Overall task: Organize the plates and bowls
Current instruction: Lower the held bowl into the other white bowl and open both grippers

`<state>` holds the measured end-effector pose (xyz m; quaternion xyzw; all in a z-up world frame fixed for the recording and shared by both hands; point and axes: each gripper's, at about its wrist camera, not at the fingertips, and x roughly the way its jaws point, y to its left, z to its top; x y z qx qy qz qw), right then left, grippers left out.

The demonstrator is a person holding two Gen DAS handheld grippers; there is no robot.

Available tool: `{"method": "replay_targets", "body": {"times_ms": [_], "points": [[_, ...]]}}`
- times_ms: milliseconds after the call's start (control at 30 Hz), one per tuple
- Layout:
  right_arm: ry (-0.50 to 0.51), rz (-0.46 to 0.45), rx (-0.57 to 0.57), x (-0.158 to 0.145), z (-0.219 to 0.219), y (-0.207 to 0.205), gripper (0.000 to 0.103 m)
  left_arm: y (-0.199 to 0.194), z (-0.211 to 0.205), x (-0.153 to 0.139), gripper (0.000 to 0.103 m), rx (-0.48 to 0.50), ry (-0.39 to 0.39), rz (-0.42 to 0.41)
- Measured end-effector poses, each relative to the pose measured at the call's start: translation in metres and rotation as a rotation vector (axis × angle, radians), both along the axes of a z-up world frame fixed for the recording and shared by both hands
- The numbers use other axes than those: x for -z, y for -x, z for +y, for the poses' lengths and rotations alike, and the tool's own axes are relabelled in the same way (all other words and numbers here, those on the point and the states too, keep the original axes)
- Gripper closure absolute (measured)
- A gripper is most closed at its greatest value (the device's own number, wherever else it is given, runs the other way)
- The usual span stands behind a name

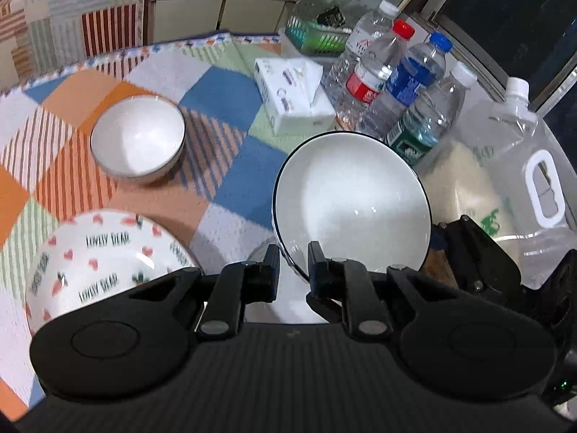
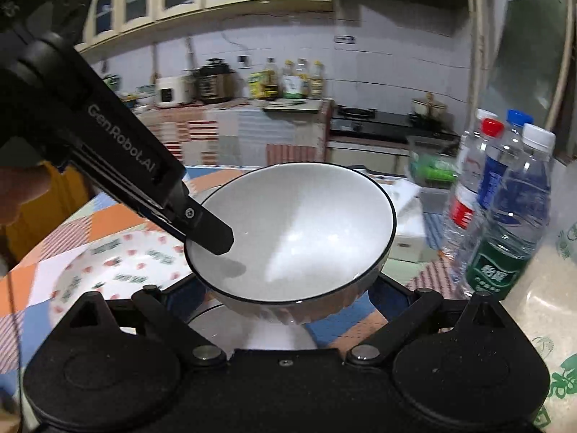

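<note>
Aloft, black-rimmed bowl point(image 1: 355, 198), its near rim clamped between the left tongs point(image 1: 294, 259); right tongs' state unclear.

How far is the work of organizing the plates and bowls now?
Nothing looks stacked yet. In hand: the left gripper pinches the rim of the black-rimmed bowl, lifted off the table. Left: the smaller bowl and the patterned plate lie apart on the cloth.

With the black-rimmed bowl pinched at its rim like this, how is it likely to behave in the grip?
The black-rimmed bowl looks glazed ceramic: rigid, probably heavy for its size, and breakable. Its glossy surface may slip between the left gripper pads. Held at one rim edge and tilted, it would likely tend to swing downward.
</note>
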<state>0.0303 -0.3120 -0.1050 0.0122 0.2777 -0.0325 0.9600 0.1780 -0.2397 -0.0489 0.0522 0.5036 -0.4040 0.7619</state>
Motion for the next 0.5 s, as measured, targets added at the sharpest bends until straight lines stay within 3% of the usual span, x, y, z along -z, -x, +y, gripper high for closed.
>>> {"method": "replay_targets", "body": {"times_ms": [500], "points": [[-0.037,0.096,-0.064,0.029,0.020,0.018,0.005,0.014,0.010,0.047,0.089,0.025,-0.135,0.063]]}}
